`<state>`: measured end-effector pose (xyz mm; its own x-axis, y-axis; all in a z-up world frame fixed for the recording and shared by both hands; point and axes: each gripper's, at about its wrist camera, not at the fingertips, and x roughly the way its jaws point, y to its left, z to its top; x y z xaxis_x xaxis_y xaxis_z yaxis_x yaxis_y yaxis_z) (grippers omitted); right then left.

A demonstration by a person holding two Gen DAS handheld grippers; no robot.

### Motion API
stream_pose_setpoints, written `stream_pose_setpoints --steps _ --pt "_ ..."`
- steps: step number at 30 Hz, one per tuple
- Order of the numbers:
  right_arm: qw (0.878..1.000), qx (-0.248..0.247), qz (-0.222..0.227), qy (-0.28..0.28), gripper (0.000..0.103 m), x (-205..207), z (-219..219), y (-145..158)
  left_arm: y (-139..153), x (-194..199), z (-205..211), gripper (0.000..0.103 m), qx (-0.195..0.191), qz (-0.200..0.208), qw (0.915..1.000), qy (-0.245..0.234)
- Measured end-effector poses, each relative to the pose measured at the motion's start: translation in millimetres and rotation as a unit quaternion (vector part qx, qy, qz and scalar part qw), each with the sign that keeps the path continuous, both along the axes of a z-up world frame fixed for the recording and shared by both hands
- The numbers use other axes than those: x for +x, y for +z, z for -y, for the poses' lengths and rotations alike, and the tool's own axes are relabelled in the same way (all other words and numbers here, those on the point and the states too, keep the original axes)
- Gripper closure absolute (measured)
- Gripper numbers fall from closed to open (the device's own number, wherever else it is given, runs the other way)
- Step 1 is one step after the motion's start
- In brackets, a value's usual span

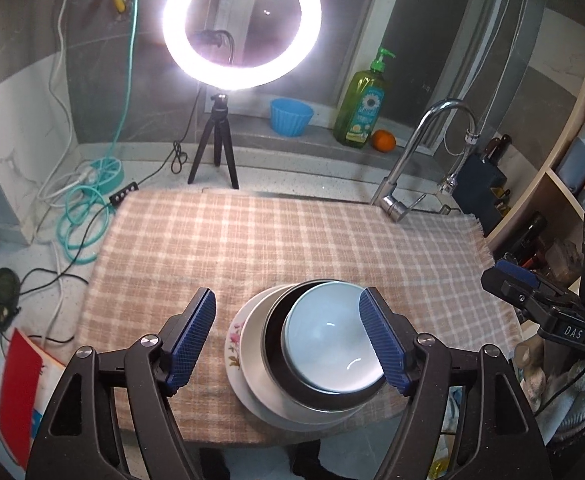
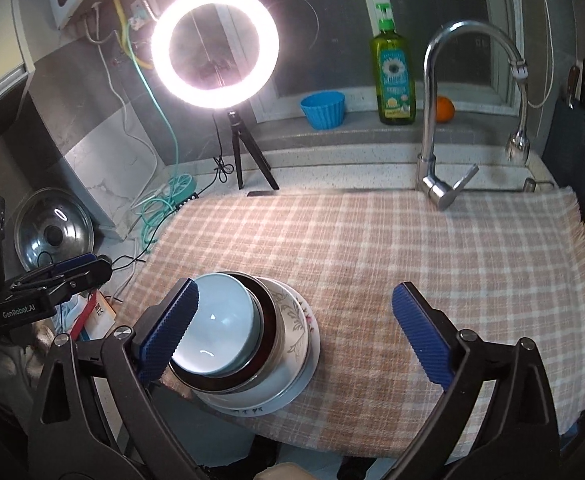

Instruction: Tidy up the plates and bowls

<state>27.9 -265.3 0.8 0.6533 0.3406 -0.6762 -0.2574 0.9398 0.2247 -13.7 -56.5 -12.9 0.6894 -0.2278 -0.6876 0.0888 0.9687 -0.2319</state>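
A stack stands on the checked cloth (image 1: 252, 240) near its front edge: a pale blue bowl (image 1: 328, 344) nested in a steel bowl (image 1: 280, 364), on a floral plate (image 1: 236, 340) and a white plate (image 1: 260, 404). My left gripper (image 1: 288, 340) is open and empty, raised above the stack's left half. In the right wrist view the blue bowl (image 2: 220, 320), steel bowl (image 2: 270, 328) and floral plate (image 2: 296, 320) lie at lower left. My right gripper (image 2: 296, 340) is open and empty, just right of the stack and above the cloth (image 2: 412, 248).
A ring light on a tripod (image 1: 216, 148), a blue cup (image 1: 290, 116), a green soap bottle (image 1: 360, 108) and an orange (image 1: 384, 140) stand behind. A tap (image 1: 408, 168) rises at the cloth's far right. Cables (image 1: 84, 208) lie left. A pot lid (image 2: 52, 236) leans at left.
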Motion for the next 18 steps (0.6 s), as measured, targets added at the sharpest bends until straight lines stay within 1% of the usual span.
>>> stream_pose_setpoints --steps 3,6,18 --pt "1.0 0.008 0.007 0.001 0.003 -1.2 -2.1 7.2 9.0 -3.7 1.5 0.029 0.012 0.017 0.9998 0.001" --pt "1.0 0.014 0.01 0.002 0.003 -1.4 -4.6 10.9 14.9 -4.8 3.1 0.028 0.015 0.032 0.9994 0.001" --pt "1.0 0.009 0.016 0.003 0.003 1.6 -7.6 14.9 23.6 -4.7 2.3 0.028 0.012 0.05 0.9987 0.006"
